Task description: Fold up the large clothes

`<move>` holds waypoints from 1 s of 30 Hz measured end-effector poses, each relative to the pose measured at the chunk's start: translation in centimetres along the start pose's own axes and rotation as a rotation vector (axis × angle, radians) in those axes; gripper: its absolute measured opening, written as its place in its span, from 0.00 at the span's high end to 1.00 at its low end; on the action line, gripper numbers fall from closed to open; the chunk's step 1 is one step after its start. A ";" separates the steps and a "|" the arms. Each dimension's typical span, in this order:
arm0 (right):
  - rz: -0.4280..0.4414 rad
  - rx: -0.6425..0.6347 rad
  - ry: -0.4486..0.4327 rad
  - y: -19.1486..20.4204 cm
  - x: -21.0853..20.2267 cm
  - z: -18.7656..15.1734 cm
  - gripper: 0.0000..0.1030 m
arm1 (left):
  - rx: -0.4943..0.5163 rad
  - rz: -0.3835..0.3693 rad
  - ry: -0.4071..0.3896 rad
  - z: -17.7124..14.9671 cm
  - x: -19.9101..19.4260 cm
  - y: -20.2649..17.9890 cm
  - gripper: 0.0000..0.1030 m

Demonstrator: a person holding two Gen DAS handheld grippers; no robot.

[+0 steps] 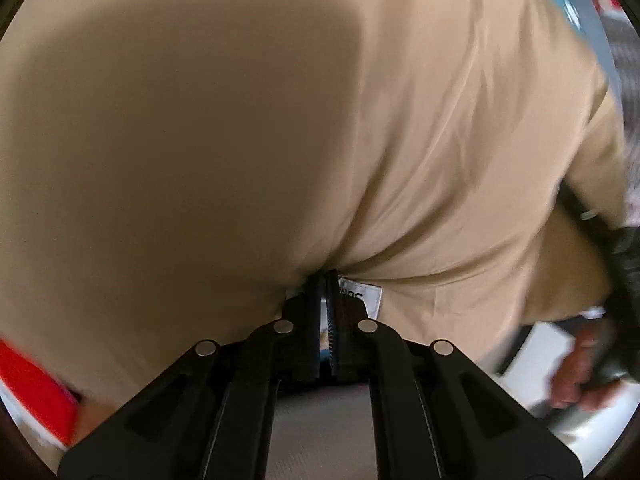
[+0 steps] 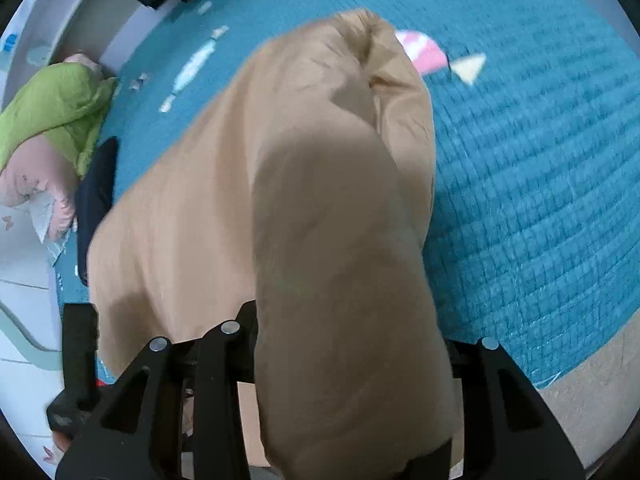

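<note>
A large tan padded garment fills the left wrist view. My left gripper is shut on a bunched edge of it, beside a white label. In the right wrist view the tan garment hangs in a thick fold over my right gripper and trails onto the teal quilted bedspread. The cloth covers the right fingertips, so their state is hidden. The other gripper and a hand show at the lower right of the left wrist view.
A green garment and a pink one lie at the bed's left edge. A dark navy garment lies next to them. A pink and white patch lies on the bedspread. A red item sits at the lower left.
</note>
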State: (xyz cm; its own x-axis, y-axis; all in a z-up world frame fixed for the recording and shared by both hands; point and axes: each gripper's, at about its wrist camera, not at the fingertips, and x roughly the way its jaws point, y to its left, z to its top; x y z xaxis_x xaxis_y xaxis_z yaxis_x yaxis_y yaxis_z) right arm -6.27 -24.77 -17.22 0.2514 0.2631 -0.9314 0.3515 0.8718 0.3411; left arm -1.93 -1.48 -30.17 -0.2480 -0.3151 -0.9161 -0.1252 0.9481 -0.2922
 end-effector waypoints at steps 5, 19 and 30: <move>0.018 -0.013 0.008 -0.2 -0.2 0.2 0.61 | 0.074 0.098 0.010 -0.1 1.1 -1.6 0.95; 0.020 0.077 -0.041 -0.2 -0.5 0.1 0.56 | 0.108 0.109 -0.135 7.6 -6.0 -6.3 0.93; 0.026 0.090 -0.041 -0.1 -0.4 1.4 0.54 | 0.108 0.074 -0.255 16.8 -11.1 -7.9 0.95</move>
State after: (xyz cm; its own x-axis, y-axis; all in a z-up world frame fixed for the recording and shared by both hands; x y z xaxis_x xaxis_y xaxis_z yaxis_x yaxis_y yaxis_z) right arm -5.16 -25.48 -16.69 0.2975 0.2666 -0.9167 0.4235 0.8237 0.3770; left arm 17.94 -4.76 -22.29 -0.0018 -0.2371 -0.9715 -0.0091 0.9714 -0.2371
